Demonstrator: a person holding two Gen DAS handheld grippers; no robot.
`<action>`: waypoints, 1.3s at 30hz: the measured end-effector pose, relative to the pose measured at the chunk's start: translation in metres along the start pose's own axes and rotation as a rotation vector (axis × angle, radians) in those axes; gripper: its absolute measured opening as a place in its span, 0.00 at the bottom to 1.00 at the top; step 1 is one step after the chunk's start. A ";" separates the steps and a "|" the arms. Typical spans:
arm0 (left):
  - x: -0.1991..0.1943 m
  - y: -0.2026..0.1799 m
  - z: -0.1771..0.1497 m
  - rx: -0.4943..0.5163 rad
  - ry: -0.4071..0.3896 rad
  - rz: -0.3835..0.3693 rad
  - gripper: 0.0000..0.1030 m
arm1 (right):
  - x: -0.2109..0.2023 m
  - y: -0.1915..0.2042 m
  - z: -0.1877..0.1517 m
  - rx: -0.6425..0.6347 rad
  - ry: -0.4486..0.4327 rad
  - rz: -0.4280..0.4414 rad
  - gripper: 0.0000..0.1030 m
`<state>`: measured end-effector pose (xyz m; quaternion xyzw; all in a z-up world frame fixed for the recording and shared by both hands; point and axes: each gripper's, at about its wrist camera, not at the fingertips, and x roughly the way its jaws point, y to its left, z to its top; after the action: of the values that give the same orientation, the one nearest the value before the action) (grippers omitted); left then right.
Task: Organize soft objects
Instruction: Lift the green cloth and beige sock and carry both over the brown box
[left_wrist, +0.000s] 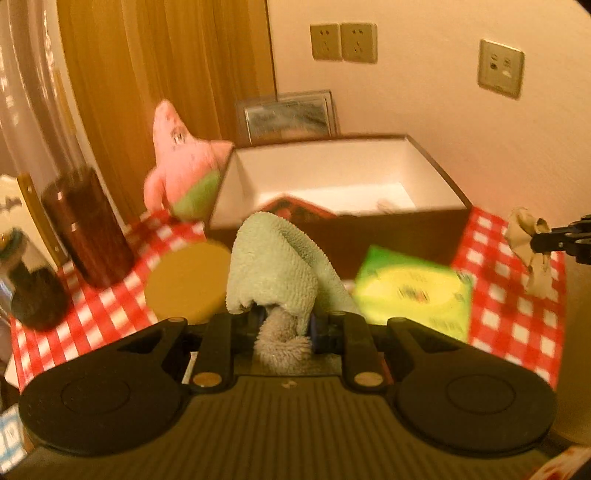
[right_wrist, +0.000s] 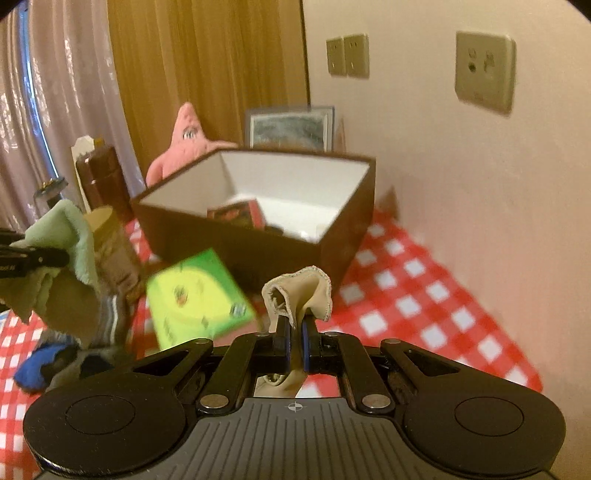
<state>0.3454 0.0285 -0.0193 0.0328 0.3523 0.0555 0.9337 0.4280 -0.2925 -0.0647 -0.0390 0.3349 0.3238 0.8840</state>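
Observation:
My left gripper (left_wrist: 286, 319) is shut on a pale green towel (left_wrist: 275, 266) that bulges up over its fingertips and hides them. In the right wrist view that towel (right_wrist: 59, 236) hangs at the left from the left gripper (right_wrist: 55, 256). My right gripper (right_wrist: 294, 325) is shut on a small beige cloth (right_wrist: 303, 291); the left wrist view shows this cloth (left_wrist: 528, 243) at the far right. A brown box with a white inside (left_wrist: 332, 177) (right_wrist: 347, 221) stands open ahead of both. A pink star plush (left_wrist: 181, 155) (right_wrist: 184, 144) leans beside the box.
A green and yellow carton (left_wrist: 417, 288) (right_wrist: 195, 295) and a yellow-lidded canister (left_wrist: 188, 277) stand on the red checked tablecloth (left_wrist: 517, 314) (right_wrist: 406, 295). A dark brown flask (left_wrist: 86, 229) and a jar (left_wrist: 33, 288) sit left. Striped and blue fabric (right_wrist: 74, 347) lies lower left. The box holds a red packet (right_wrist: 236, 214).

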 end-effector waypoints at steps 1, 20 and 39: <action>0.004 0.002 0.007 0.004 -0.010 0.008 0.19 | 0.003 -0.001 0.007 -0.007 -0.011 0.001 0.06; 0.106 0.020 0.114 -0.016 -0.047 0.081 0.19 | 0.089 -0.016 0.120 -0.056 -0.142 0.051 0.06; 0.186 0.024 0.155 -0.007 0.019 0.052 0.22 | 0.159 -0.037 0.138 0.023 -0.068 0.042 0.06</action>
<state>0.5850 0.0727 -0.0225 0.0381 0.3600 0.0811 0.9287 0.6181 -0.1958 -0.0619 -0.0109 0.3093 0.3397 0.8882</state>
